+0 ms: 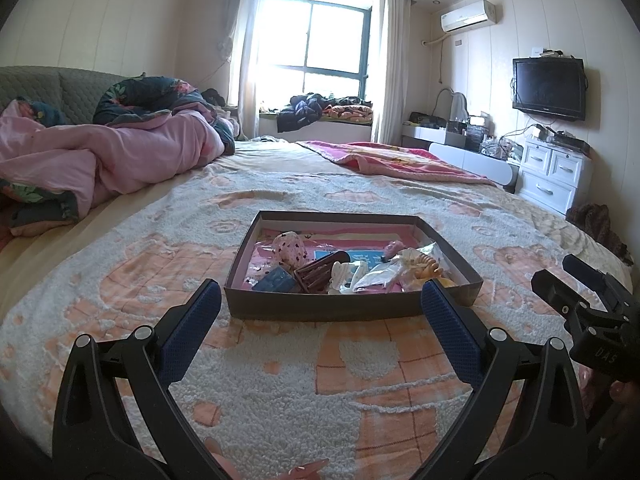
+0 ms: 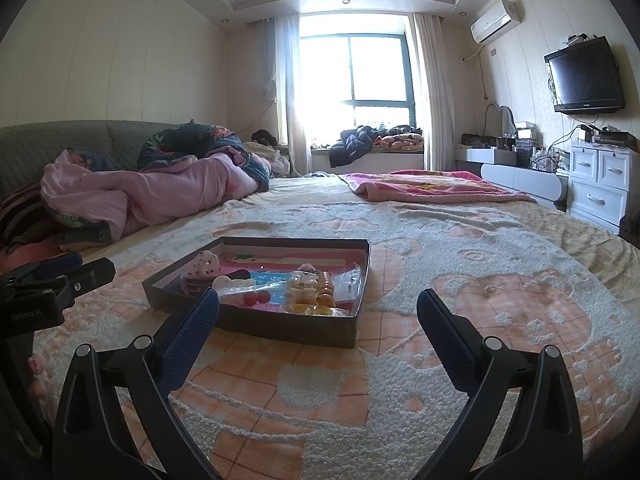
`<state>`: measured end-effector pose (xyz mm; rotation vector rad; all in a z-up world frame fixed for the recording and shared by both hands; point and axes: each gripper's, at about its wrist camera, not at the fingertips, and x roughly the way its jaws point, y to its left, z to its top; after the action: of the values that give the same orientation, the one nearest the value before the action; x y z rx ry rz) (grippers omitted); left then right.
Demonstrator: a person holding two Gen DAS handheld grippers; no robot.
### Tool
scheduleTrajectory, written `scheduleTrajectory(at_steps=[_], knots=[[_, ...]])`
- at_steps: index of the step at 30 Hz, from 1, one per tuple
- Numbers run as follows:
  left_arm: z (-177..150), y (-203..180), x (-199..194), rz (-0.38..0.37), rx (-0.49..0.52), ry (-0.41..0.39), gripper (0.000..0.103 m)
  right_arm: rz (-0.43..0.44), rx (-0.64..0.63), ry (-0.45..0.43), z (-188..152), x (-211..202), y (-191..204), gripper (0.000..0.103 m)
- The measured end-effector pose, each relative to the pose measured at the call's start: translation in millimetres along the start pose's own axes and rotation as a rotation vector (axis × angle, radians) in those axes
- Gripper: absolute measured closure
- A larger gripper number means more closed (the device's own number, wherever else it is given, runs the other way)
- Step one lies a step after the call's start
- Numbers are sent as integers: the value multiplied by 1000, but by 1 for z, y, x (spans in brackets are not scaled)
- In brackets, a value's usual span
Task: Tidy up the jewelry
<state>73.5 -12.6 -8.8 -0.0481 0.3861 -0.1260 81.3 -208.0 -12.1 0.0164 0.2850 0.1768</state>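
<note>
A shallow dark cardboard box (image 1: 352,306) lies on the bed blanket straight ahead in the left wrist view. It holds a pink spotted hair clip (image 1: 290,250), a brown claw clip (image 1: 316,274), a blue piece (image 1: 276,280), clear plastic bags (image 1: 384,274) and an orange bead bracelet (image 1: 426,266). My left gripper (image 1: 320,296) stands open just short of the box's near wall, holding nothing. In the right wrist view the box (image 2: 280,326) sits left of centre, with the bracelet (image 2: 326,290) and the spotted clip (image 2: 204,266) inside. My right gripper (image 2: 319,300) is open and empty beside the box's near right corner.
The fluffy peach-and-white blanket (image 1: 320,380) covers the bed around the box. A rumpled pink duvet (image 1: 100,160) lies at the far left and a pink blanket (image 1: 400,158) at the far right. White drawers (image 2: 596,188) stand beyond the bed's right edge.
</note>
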Motion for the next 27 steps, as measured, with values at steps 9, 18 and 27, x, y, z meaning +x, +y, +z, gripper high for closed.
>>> scheduleTrajectory(at_steps=[9,18,27], knots=[[0,0,0,0,0,1,11,-1,-1,-2,1,0,0,7],[0,1,0,-1,1,1,11,-1,-1,-2,0,-1,0,7],[3,-1,-1,-1,-8,9,11,-9,-13,-5,2,-1,0,7]])
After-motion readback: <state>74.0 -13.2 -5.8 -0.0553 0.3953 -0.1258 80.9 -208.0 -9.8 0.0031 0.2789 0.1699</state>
